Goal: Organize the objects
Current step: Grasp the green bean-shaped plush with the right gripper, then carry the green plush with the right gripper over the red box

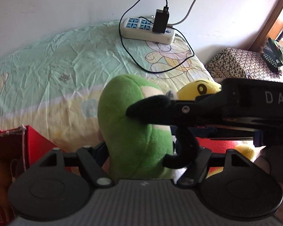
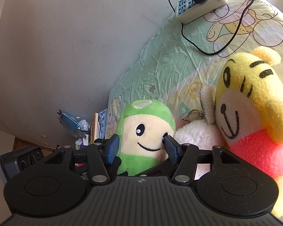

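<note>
Green plush toy [image 2: 141, 131] beside the yellow plush [image 2: 254, 101]: I am clamping it with my right gripper [image 2: 139, 148]; left gripper [image 1: 137, 150] likewise grips it. Next: lift clear.

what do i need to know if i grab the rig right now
Right tongs: pads pressed on the green plush doll, at its face.
Left tongs: around its lower body, grip hidden.
Yellow tiger plush and white plush lie on the bed beside it; red box stands nearby.
Done: nothing visibly stowed. Left: all three toys, probably into the box.
</note>
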Action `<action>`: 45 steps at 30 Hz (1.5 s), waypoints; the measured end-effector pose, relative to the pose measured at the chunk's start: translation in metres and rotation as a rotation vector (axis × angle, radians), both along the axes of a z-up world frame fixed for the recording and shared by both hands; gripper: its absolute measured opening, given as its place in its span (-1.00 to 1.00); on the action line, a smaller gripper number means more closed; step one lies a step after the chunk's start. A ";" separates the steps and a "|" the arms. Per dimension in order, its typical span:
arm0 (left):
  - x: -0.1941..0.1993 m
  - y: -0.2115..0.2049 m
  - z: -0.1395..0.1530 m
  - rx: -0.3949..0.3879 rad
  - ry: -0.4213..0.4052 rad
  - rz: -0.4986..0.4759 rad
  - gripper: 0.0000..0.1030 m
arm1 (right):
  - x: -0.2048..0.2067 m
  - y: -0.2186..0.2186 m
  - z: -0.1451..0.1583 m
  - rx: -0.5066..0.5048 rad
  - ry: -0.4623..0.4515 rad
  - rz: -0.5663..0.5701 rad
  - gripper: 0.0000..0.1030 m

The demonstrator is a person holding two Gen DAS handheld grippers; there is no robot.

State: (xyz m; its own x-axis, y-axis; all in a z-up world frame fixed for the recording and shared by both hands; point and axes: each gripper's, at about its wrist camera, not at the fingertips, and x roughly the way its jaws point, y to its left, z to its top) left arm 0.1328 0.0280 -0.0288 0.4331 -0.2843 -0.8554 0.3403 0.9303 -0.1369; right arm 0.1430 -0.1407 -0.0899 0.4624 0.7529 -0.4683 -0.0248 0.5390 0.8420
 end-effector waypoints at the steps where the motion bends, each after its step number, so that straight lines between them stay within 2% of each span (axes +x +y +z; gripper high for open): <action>1: -0.001 0.001 0.001 -0.004 -0.002 0.000 0.42 | 0.000 0.001 0.000 0.000 -0.002 0.000 0.12; 8: -0.007 0.005 0.011 -0.026 -0.034 0.011 0.39 | -0.005 0.003 0.008 0.000 -0.033 0.007 0.09; 13: -0.020 0.003 0.027 -0.028 -0.086 0.010 0.39 | -0.014 0.003 0.024 -0.009 -0.096 0.017 0.08; 28: -0.082 0.012 0.074 -0.036 -0.224 0.044 0.39 | -0.058 0.007 0.070 -0.004 -0.234 0.041 0.09; 34: -0.108 0.030 0.085 -0.004 -0.276 0.099 0.39 | -0.072 0.024 0.082 0.011 -0.273 0.096 0.09; 40: -0.126 0.065 0.091 0.011 -0.300 0.155 0.39 | -0.078 0.056 0.088 0.036 -0.285 0.158 0.10; 45: -0.130 0.101 0.093 0.012 -0.320 0.171 0.39 | -0.082 0.093 0.093 0.008 -0.305 0.189 0.10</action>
State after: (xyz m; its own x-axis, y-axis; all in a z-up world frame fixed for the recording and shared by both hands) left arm 0.0029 0.1294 0.0638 0.7196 -0.1752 -0.6719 0.2035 0.9784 -0.0372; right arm 0.0611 -0.0476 0.0028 0.4318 0.8417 -0.3243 -0.3742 0.4943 0.7846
